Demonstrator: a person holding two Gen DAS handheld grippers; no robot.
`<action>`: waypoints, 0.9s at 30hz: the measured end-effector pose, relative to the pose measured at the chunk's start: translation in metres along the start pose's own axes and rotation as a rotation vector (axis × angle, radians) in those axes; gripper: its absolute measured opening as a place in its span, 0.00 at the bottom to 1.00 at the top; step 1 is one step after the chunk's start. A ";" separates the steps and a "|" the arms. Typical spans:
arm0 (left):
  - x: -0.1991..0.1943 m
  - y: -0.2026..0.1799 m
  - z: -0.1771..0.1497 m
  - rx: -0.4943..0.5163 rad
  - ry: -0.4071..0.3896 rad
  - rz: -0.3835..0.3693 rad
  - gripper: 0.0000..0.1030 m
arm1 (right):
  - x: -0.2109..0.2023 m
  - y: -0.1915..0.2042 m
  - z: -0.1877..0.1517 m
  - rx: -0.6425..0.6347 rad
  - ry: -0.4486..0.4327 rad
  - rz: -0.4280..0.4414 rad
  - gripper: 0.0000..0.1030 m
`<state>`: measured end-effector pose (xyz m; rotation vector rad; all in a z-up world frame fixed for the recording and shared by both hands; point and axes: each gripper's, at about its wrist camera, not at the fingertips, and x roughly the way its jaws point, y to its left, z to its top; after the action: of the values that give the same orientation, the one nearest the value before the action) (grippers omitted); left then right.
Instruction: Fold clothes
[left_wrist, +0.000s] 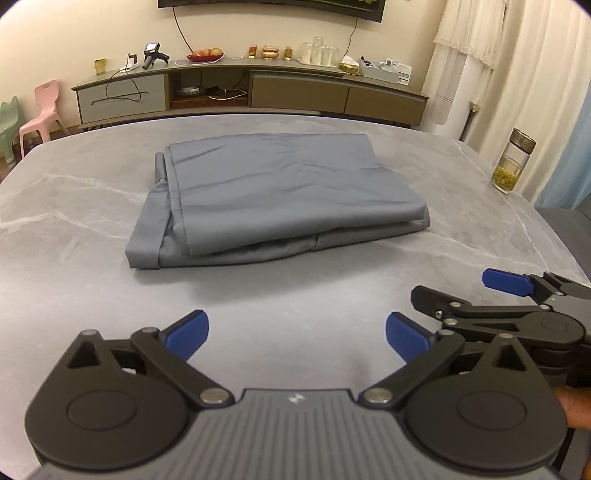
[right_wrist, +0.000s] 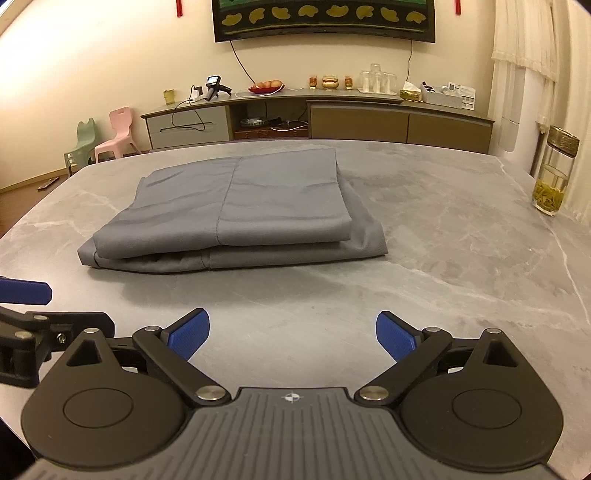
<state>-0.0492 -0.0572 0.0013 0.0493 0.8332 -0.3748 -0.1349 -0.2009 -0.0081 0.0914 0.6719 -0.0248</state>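
Note:
A grey garment (left_wrist: 273, 199) lies folded in a flat rectangle in the middle of the grey marble table (left_wrist: 74, 206); it also shows in the right wrist view (right_wrist: 236, 214). My left gripper (left_wrist: 297, 336) is open and empty, held above the table's near side, short of the garment. My right gripper (right_wrist: 292, 334) is open and empty too, beside the left one. The right gripper's blue fingers (left_wrist: 506, 282) show at the right of the left wrist view. A left gripper finger (right_wrist: 24, 291) shows at the left edge of the right wrist view.
A glass jar with a metal lid (left_wrist: 513, 160) stands near the table's right edge, also seen in the right wrist view (right_wrist: 556, 170). Behind the table are a long TV cabinet (right_wrist: 317, 118), a pink chair (right_wrist: 118, 134) and a green chair (right_wrist: 83, 146).

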 end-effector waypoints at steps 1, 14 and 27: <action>-0.001 -0.001 0.000 -0.003 -0.002 -0.003 1.00 | 0.001 -0.001 0.000 -0.001 0.001 0.001 0.94; -0.003 -0.001 0.000 -0.023 -0.028 0.033 1.00 | 0.012 -0.002 0.002 -0.007 0.009 0.008 0.94; -0.003 0.007 0.000 -0.044 -0.021 0.075 0.98 | 0.013 0.000 0.003 -0.015 0.012 0.012 0.94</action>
<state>-0.0489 -0.0497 0.0027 0.0358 0.8165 -0.2858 -0.1227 -0.2009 -0.0141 0.0807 0.6837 -0.0079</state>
